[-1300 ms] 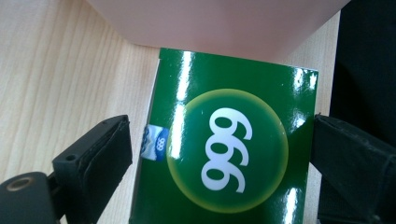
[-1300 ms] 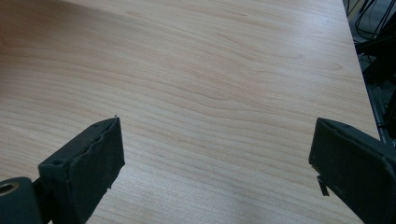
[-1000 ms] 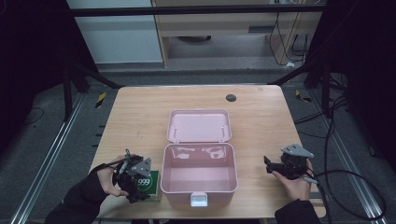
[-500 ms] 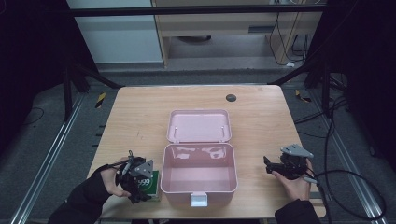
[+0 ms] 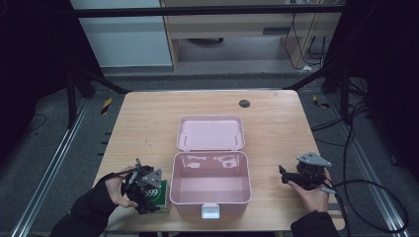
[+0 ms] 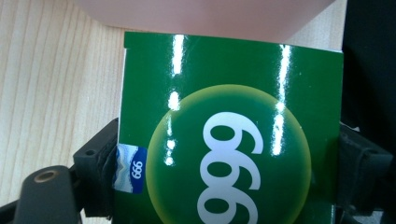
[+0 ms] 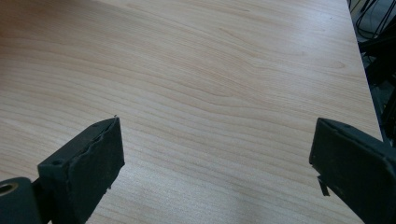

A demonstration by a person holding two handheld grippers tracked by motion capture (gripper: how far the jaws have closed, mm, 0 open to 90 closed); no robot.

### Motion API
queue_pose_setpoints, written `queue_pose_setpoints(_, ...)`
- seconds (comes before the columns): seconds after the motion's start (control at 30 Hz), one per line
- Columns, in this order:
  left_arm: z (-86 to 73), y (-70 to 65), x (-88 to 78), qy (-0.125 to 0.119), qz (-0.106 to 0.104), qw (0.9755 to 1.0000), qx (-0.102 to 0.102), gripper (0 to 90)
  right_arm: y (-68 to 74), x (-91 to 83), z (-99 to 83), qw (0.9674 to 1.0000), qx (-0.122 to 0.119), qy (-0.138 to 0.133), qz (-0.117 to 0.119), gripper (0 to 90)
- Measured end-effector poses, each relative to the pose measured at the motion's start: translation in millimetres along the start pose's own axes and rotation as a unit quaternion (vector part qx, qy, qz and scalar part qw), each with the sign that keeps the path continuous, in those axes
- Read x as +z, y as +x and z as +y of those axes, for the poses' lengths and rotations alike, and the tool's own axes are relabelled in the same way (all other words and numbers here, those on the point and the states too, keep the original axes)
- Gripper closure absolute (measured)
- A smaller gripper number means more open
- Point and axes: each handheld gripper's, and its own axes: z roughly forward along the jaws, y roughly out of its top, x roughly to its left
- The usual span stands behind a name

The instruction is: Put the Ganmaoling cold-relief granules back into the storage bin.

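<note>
Left gripper [image 6: 224, 154] pinches a glossy green cardboard box [image 6: 229, 130], touching the open pink plastic case [image 5: 211, 183]. Right gripper [image 7: 219, 163] is spread over the pale wood-grain bench [image 7: 210, 70]; grey floor around.

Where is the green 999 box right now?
In the high view the green 999 box sits at the table's near left, right beside the open pink case, with the left gripper at it; the left gripper view shows its jaws on either side of the box.
</note>
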Motion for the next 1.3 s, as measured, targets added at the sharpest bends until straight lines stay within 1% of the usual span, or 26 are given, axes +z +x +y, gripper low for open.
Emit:
queue_pose_setpoints(0.03,1.3,-0.1,-2.3,0.001,0.0,1.0,0.004,13.8,0.0,0.0,0.0,1.0,0.0,0.0,0.0,3.4)
queue_pose_setpoints(0.13,7.3,-3.1,-9.8,-0.002,0.003,1.0,0.006,13.8,0.0,0.1,0.0,1.0,0.0,0.0,0.0,3.4)
queue_pose_setpoints(0.27,16.7,-7.5,-20.0,-0.013,0.004,0.9998,0.012,13.8,0.0,0.0,0.0,1.0,-0.001,0.001,0.0,3.5)
queue_pose_setpoints(0.33,22.0,-9.3,-25.7,-0.014,0.005,0.9997,0.017,13.9,-0.1,0.0,0.0,1.0,0.0,0.001,0.001,3.5)
queue_pose_setpoints(0.37,22.0,-9.3,-25.7,-0.014,0.005,0.9997,0.017,13.9,-0.1,0.0,0.0,1.0,0.0,0.001,0.001,3.5)
queue_pose_setpoints(0.4,27.1,-11.5,-30.8,-0.015,0.007,0.9997,0.02,13.9,-0.1,0.2,-0.1,1.0,-0.001,0.001,0.001,3.4)
queue_pose_setpoints(0.5,34.4,-14.5,-38.2,-0.011,0.006,0.9996,0.024,13.9,0.3,0.4,-0.2,1.0,0.0,0.002,0.002,3.5)
queue_pose_setpoints(0.6,38.1,-16.6,-41.5,-0.011,0.008,0.9996,0.025,13.9,0.5,0.2,-0.1,1.0,0.0,0.003,0.002,3.5)
queue_pose_setpoints(0.63,43.0,-18.3,-45.6,-0.009,0.007,0.9995,0.028,14.0,0.3,0.3,-0.1,1.0,0.0,0.002,0.001,3.5)
queue_pose_setpoints(0.73,50.6,-21.0,-51.1,-0.003,0.009,0.9993,0.036,14.0,0.4,0.4,-0.1,1.0,0.0,0.003,0.003,3.5)
queue_pose_setpoints(0.8,55.8,-23.5,-53.7,-0.002,0.011,0.9991,0.04,14.0,0.6,0.5,-0.3,1.0,-0.001,0.003,0.002,3.5)
queue_pose_setpoints(0.83,55.8,-23.5,-53.7,-0.002,0.011,0.9991,0.04,14.0,0.6,0.5,-0.3,1.0,-0.001,0.003,0.002,3.5)
queue_pose_setpoints(0.87,61.2,-26.0,-56.4,0.0,0.01,0.9989,0.045,14.0,0.5,0.4,-0.1,1.0,0.0,0.003,0.002,3.5)
queue_pose_setpoints(1.1,78.3,-34.3,-65.0,0.001,0.01,0.9984,0.056,14.0,0.4,0.3,-0.1,1.0,0.0,0.003,0.003,3.5)
queue_pose_setpoints(1.3,86.6,-38.1,-69.3,0.002,0.004,0.9979,0.065,14.1,0.0,0.1,-0.1,1.0,-0.001,0.002,0.002,3.6)
